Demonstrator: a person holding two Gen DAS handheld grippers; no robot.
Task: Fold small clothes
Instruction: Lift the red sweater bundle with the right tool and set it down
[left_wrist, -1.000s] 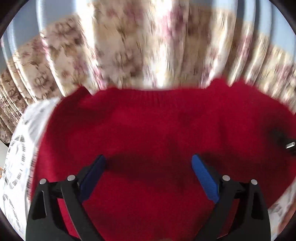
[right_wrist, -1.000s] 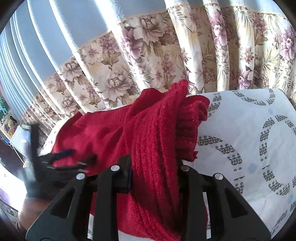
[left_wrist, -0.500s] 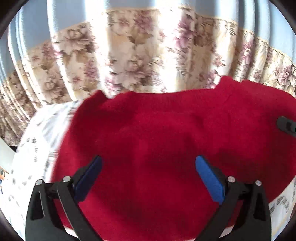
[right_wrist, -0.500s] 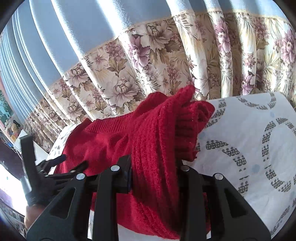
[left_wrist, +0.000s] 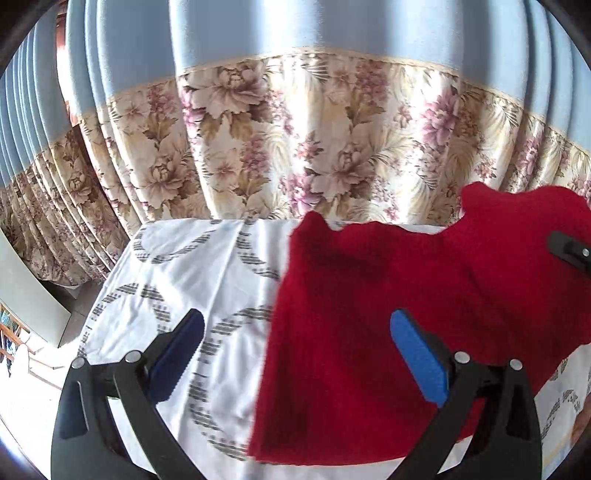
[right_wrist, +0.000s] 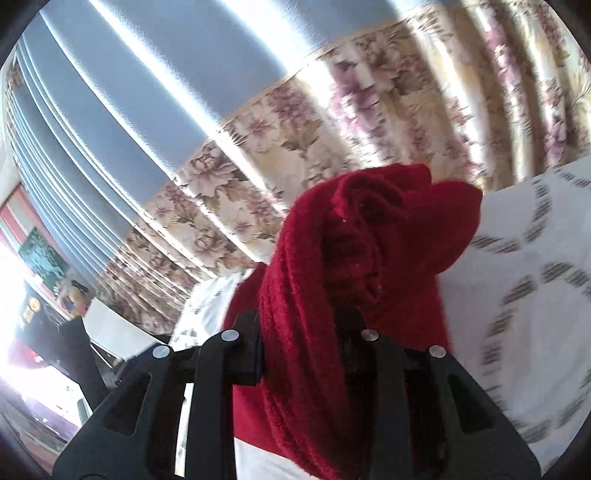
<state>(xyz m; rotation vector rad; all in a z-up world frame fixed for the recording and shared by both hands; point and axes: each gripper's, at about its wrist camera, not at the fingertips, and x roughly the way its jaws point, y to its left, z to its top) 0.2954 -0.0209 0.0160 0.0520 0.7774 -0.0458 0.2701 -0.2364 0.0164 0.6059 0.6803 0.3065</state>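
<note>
A small red knitted sweater (left_wrist: 399, 302) lies spread on a white sheet with grey ring patterns (left_wrist: 192, 266), filling the right half of the left wrist view. My left gripper (left_wrist: 295, 354) hangs open over the sweater's left edge, its blue pads wide apart, nothing between them. In the right wrist view my right gripper (right_wrist: 306, 350) is shut on a bunched, ribbed part of the red sweater (right_wrist: 332, 280), lifted off the sheet (right_wrist: 524, 280). A black piece of the right gripper (left_wrist: 570, 251) shows at the far right edge of the left wrist view.
Floral and blue curtains (left_wrist: 295, 140) hang close behind the far edge of the sheet. The sheet's left edge drops off toward a floor and a pale ledge (left_wrist: 29, 295). Dark furniture and a bright window area (right_wrist: 44, 332) sit far left in the right wrist view.
My left gripper has shifted left, from over the sweater's middle to its left edge, still open. My right gripper has lifted and tilted with the bunched sweater held in it.
</note>
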